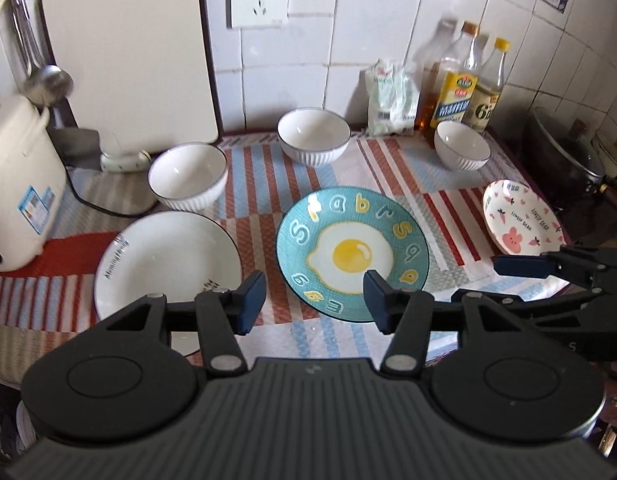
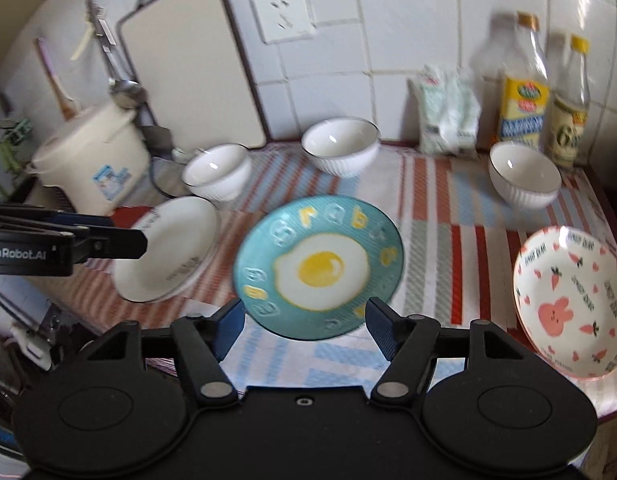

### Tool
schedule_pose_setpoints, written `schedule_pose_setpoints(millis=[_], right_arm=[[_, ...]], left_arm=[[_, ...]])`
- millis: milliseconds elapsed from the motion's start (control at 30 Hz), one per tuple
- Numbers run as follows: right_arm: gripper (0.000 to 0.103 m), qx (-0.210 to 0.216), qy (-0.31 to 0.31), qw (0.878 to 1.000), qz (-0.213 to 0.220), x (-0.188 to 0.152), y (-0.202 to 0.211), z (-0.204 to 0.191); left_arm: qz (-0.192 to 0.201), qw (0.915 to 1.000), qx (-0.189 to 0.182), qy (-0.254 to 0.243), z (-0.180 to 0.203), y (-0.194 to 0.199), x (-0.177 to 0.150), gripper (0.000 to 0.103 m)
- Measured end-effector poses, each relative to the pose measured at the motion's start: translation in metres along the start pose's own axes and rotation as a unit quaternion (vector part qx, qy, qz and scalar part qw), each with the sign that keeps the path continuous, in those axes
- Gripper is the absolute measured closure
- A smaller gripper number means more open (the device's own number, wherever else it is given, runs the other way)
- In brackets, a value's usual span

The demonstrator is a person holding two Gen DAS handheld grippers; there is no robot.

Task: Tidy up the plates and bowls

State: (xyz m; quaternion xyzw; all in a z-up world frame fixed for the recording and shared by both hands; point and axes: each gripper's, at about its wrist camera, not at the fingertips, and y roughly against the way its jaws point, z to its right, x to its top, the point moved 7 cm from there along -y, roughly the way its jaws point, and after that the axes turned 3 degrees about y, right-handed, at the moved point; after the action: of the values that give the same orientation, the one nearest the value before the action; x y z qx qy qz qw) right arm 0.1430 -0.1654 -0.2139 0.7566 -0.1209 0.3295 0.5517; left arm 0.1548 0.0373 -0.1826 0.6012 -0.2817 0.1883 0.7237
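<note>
Teal egg plate [image 1: 352, 254], pink bunny plate [image 1: 522, 218], white ribbed bowls [image 1: 314, 136], red-blue striped mat [image 1: 444, 208]

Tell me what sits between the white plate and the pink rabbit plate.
The blue fried-egg plate lies on the striped cloth between the white plate and the pink rabbit plate. Both wrist views show it, apart from either.

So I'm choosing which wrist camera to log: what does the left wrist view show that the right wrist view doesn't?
Only the left wrist view shows the dark pot at far right. Only the right wrist view shows the wooden spatula hanging at far left. Both share the egg plate, white plate, bunny plate, three white bowls, and both open grippers: left gripper, right gripper.
</note>
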Motion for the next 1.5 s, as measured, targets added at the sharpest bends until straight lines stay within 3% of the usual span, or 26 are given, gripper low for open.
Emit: schedule_pose_setpoints(millis=[233,400,600,767,933,1167,1333,1500], right_arm=[[0.031,0.017,0.054,0.998,0.035,0.024,0.022,-0.041],[0.030,0.021,0.072,0.996,0.052,0.046,0.027,-0.073],[0.030,0.017,0.080,0.996,0.036,0.060,-0.004,-0.115],[0.030,0.017,0.059,0.998,0.018,0.060,-0.039,-0.147],[0.030,0.017,0.036,0.999,0.010,0.056,-0.066,-0.170],[0.030,-0.024,0.012,1.000,-0.005,0.049,-0.089,-0.177],[0.030,-0.069,0.008,0.998,-0.007,0.037,-0.109,-0.180],[0.030,-0.067,-0.011,0.998,0.009,0.029,-0.127,-0.181]], left_arm=[[0.021,0.9996,0.001,-0.020,-0.023,0.031,0.008,0.038],[0.014,0.9996,-0.013,-0.022,-0.056,0.040,0.013,0.026],[-0.011,0.9994,-0.019,-0.026,-0.111,0.027,0.022,0.025],[-0.015,0.9983,0.003,-0.056,-0.158,0.011,0.018,0.025],[-0.044,0.9968,-0.007,-0.067,-0.195,-0.011,0.009,0.025],[-0.022,0.9962,-0.028,-0.079,-0.210,-0.025,0.002,0.025],[-0.044,0.9947,-0.043,-0.082,-0.214,-0.048,-0.011,0.025],[-0.073,0.9934,-0.048,-0.075,-0.224,-0.075,-0.019,0.028]])
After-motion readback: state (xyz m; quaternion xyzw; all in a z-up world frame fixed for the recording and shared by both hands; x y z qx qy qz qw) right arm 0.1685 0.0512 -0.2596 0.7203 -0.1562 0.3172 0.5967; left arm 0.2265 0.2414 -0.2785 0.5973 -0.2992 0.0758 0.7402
